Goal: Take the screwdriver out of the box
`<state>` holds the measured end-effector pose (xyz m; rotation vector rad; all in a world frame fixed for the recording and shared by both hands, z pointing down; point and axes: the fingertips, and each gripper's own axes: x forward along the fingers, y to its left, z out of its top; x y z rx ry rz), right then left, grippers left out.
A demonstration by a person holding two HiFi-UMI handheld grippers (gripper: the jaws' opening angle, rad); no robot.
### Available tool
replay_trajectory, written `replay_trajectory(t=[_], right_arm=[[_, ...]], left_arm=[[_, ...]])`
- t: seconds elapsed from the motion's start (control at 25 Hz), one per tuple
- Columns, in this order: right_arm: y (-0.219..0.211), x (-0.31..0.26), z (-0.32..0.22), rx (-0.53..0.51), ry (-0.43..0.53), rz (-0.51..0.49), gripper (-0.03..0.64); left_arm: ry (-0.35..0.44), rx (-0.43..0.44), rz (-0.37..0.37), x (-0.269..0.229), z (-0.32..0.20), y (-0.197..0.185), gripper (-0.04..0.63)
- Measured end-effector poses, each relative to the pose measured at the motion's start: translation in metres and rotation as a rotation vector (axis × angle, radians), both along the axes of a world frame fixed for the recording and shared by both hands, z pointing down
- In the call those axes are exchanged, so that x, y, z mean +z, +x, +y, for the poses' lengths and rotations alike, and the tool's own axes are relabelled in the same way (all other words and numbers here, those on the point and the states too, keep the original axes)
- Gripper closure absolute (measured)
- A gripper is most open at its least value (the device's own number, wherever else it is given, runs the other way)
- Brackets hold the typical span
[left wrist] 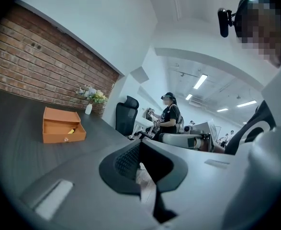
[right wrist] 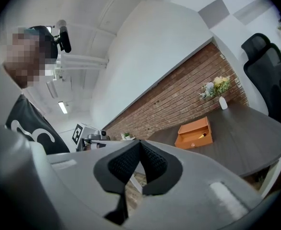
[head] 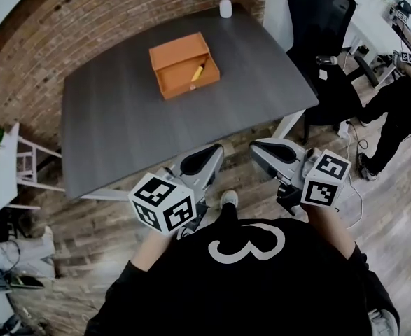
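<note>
An open orange box (head: pixel 184 65) lies toward the far side of the dark grey table (head: pixel 121 124). A yellow-handled screwdriver (head: pixel 198 71) lies inside it, at its right end. My left gripper (head: pixel 214 151) and right gripper (head: pixel 259 146) hover side by side just off the table's near edge, well short of the box. Both are shut with nothing between their jaws. The left gripper view has the box (left wrist: pixel 63 128) and screwdriver (left wrist: pixel 72 131) far off to the left, beyond the gripper (left wrist: pixel 140 145). In the right gripper view the box (right wrist: pixel 194 134) and screwdriver (right wrist: pixel 202 135) lie to the right of the gripper (right wrist: pixel 140 145).
A white vase with flowers (head: pixel 225 7) stands at the table's far edge. A black office chair (head: pixel 324 19) is at the table's right, and a person in black (head: pixel 401 96) stands beyond it. A white side table (head: pixel 5 166) is at the left.
</note>
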<state>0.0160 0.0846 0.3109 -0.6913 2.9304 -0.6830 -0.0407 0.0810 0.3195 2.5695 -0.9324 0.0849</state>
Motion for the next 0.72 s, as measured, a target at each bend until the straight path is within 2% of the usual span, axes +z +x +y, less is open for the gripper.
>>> replay_trajectory(t=[0.4, 0.72], right_arm=[[-0.023, -0.006, -0.125, 0.037, -0.023, 0.003, 0.615], [-0.024, 0.004, -0.171, 0.069, -0.046, 0.022, 0.615]], left_arm=[[0.007, 0.025, -0.038, -0.004, -0.132, -0.028, 0.577], [-0.017, -0.002, -0.075, 0.013, -0.194, -0.044, 0.520]])
